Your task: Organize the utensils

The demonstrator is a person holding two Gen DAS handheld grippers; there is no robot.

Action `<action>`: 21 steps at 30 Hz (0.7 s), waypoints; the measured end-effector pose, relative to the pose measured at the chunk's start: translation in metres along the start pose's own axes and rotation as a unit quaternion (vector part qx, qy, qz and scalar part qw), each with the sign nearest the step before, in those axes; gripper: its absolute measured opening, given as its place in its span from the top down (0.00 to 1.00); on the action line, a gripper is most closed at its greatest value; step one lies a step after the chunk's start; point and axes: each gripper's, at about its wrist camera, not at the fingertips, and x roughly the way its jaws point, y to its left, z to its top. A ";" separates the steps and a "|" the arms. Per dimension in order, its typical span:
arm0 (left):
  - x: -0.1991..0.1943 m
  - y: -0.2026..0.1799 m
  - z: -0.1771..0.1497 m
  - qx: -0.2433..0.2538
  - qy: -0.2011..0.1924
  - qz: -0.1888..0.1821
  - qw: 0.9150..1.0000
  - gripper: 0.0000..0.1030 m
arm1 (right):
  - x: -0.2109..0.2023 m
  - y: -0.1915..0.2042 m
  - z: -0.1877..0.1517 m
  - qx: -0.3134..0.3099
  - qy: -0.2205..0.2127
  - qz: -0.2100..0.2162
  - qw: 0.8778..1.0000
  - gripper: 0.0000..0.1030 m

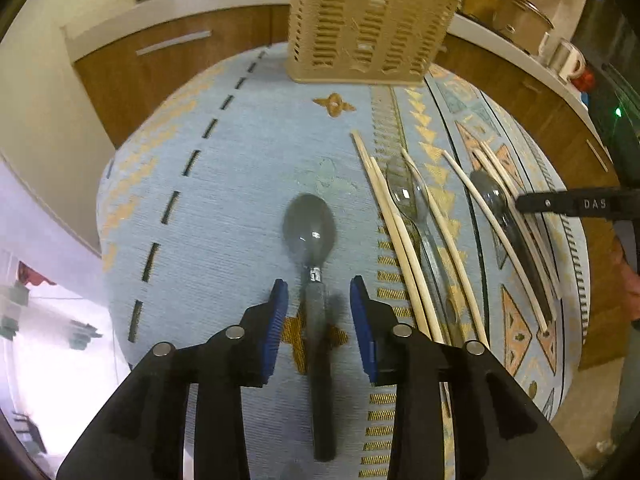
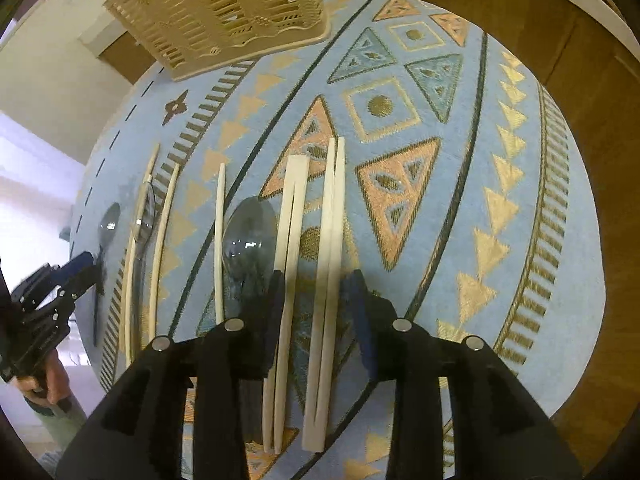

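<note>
A grey spoon (image 1: 310, 228) lies on the blue patterned cloth (image 1: 240, 168), handle toward me. My left gripper (image 1: 319, 298) is open, its jaws either side of the spoon's handle just above the cloth. My right gripper (image 2: 316, 292) is open and straddles two pairs of wooden chopsticks (image 2: 312, 280). A second grey spoon (image 2: 250, 236) lies just left of them. A clear spoon (image 1: 406, 194) and more chopsticks (image 1: 394, 236) lie between. The beige slotted utensil holder (image 1: 366, 24) stands at the far edge.
Wooden cabinets (image 1: 160, 68) and a white counter with pots and a mug (image 1: 568, 60) ring the table. The left gripper also shows in the right wrist view (image 2: 86, 268), the right one in the left wrist view (image 1: 560, 204).
</note>
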 end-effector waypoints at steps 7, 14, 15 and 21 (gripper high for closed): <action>0.012 -0.019 0.008 0.058 0.020 0.052 0.997 0.70 | 0.002 0.007 0.003 -0.030 0.012 -0.013 0.999 0.71; 0.016 -0.029 0.012 0.080 0.015 0.076 0.994 0.91 | 0.009 0.016 0.011 -0.027 0.024 -0.009 0.999 0.87; 0.016 -0.028 0.012 0.077 0.012 0.077 0.994 0.91 | 0.009 0.017 0.010 -0.028 0.018 -0.011 0.999 0.87; 0.002 -0.020 0.017 0.043 -0.020 0.035 0.998 0.91 | -0.002 0.015 0.006 -0.023 -0.018 -0.006 1.000 1.00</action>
